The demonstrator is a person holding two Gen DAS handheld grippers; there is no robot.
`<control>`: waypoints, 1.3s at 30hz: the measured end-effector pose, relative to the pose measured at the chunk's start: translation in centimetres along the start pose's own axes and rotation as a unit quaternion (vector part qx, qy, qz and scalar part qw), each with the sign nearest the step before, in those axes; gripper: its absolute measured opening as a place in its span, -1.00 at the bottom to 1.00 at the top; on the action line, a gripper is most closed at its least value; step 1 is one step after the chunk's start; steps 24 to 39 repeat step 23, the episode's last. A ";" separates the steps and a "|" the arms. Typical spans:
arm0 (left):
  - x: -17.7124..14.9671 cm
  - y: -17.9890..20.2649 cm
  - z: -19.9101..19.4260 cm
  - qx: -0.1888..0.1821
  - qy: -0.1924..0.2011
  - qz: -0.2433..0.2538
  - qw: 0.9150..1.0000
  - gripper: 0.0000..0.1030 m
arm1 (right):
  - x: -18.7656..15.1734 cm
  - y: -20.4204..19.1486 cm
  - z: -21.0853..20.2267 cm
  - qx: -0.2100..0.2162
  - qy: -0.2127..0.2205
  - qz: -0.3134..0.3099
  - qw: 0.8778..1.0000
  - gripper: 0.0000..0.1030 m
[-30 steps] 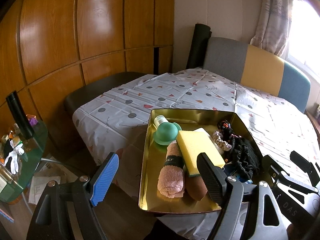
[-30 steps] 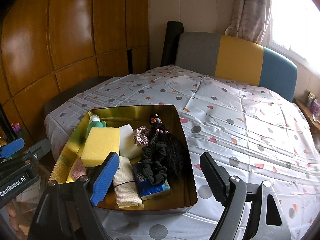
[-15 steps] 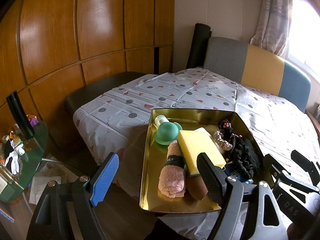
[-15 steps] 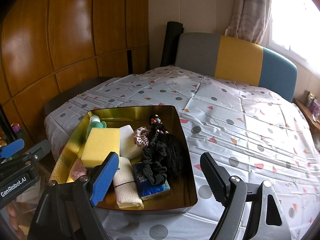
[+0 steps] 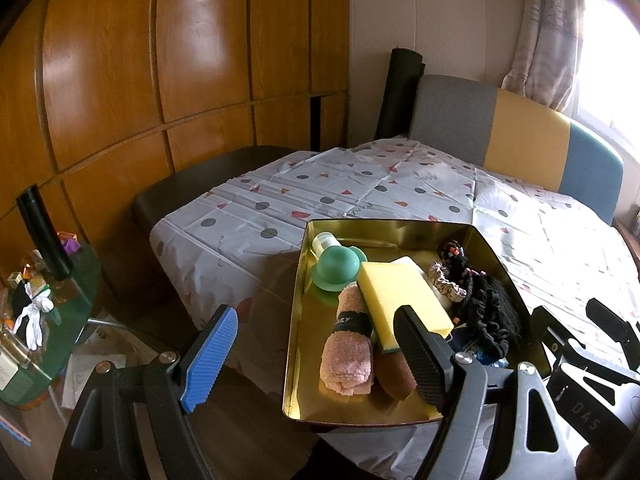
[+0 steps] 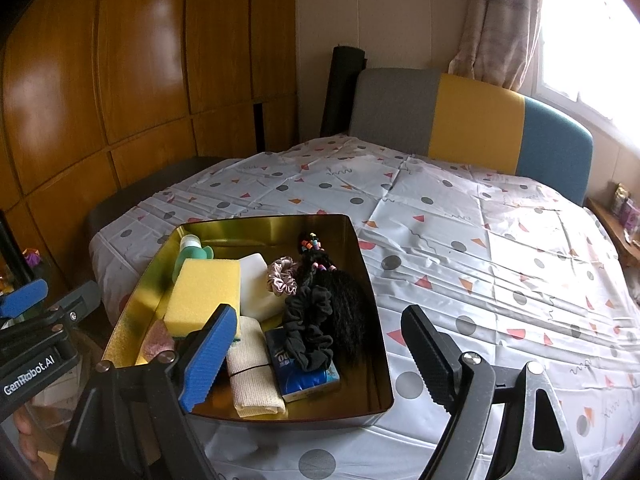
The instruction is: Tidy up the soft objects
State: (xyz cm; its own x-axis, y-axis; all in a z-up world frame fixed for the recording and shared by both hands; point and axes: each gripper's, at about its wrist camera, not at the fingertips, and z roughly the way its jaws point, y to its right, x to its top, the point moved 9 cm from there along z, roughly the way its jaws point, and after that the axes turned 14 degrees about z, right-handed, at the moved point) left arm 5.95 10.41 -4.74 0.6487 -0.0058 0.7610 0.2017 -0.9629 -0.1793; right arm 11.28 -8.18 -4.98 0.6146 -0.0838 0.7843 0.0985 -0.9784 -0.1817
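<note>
A gold metal tray (image 6: 372, 280) sits at the near corner of a table covered by a spotted tablecloth (image 6: 480, 248), its front wall close to the table's edge; the cloth to the tray's right and behind it lies bare up to a grey, yellow and blue chair back (image 6: 472, 120). The left gripper (image 5: 316, 354) hangs over the table's edge beside the tray's left wall, fingers spread wide and holding nothing. The right gripper (image 6: 316, 354) hovers above the tray's front right corner, equally wide and empty. Packed in the tray: a yellow sponge (image 6: 204, 296) leaning on a white block (image 6: 256, 284), a green silicone piece (image 5: 334, 268) at the back, a rolled pink towel (image 5: 348, 352), a rolled cream cloth (image 6: 252, 372), a pink scrunchie (image 6: 282, 276), a heap of black scrunchies (image 6: 320, 320) draped over what looks like a blue tissue pack (image 6: 304, 376), and a brown item (image 5: 394, 372) half hidden under the sponge
</note>
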 end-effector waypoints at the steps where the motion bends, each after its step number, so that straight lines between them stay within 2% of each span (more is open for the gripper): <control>1: 0.0 0.0 -0.1 -0.001 0.000 -0.001 1.000 0.59 | 0.0 0.0 0.0 0.000 0.000 0.000 1.000 0.65; 4: 0.0 0.0 0.0 -0.003 -0.004 -0.004 1.000 0.58 | 0.0 0.0 0.0 0.000 0.000 0.000 1.000 0.65; 7: -0.1 0.2 0.1 -0.008 -0.009 0.000 1.000 0.41 | 0.0 0.1 0.1 -0.001 0.000 0.000 1.000 0.65; 13: -0.4 0.6 0.8 -0.004 -0.020 0.021 1.000 0.37 | -0.2 0.2 0.1 -0.003 -0.001 0.002 1.000 0.66; 14: -0.3 0.8 0.8 -0.006 -0.017 0.027 0.999 0.26 | -0.3 0.3 0.1 -0.003 -0.001 0.002 1.000 0.66; 18: -0.2 1.1 0.9 -0.016 -0.008 0.034 0.999 0.02 | -0.4 0.4 0.3 -0.003 -0.004 0.003 1.000 0.66; 23: 0.0 1.5 1.2 -0.026 -0.009 0.039 0.999 0.00 | -0.2 1.0 0.4 -0.007 -0.001 0.010 1.000 0.67; 39: 0.0 1.5 1.2 -0.026 -0.009 0.039 0.999 0.00 | -0.2 1.0 0.4 -0.007 -0.001 0.010 1.000 0.67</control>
